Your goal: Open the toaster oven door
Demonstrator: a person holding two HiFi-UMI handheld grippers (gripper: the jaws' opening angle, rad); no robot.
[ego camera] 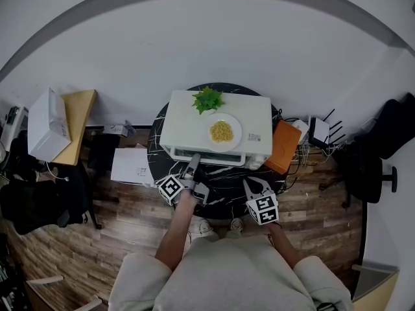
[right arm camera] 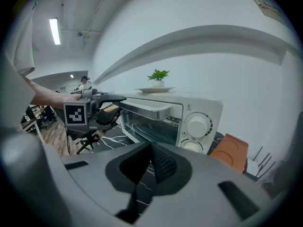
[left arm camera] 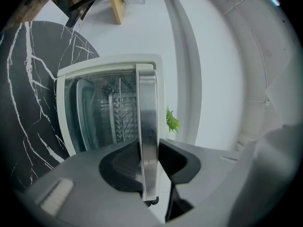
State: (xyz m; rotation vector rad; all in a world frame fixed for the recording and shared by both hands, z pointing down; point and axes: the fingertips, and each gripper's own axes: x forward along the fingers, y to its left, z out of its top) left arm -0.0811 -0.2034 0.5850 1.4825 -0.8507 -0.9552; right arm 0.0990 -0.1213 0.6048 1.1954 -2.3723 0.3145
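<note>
The left gripper view showed the left gripper (left arm camera: 149,155) pinching the steel bar handle (left arm camera: 147,112) on the glass door (left arm camera: 97,119) of the white toaster oven (ego camera: 188,118) directly ahead. The head view hid that contact. The right gripper (right arm camera: 152,162), pads pressed together and empty, hung to its right, and only its view showed the two round white knobs (right arm camera: 198,125).

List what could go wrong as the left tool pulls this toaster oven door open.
1. The left tool grips the door handle near its end, so it might slip off as the door swings.
2. The toaster oven carries a plate of food and a plant on top; the right tool is not bracing it, so a hard pull may drag the oven and shake them.
</note>
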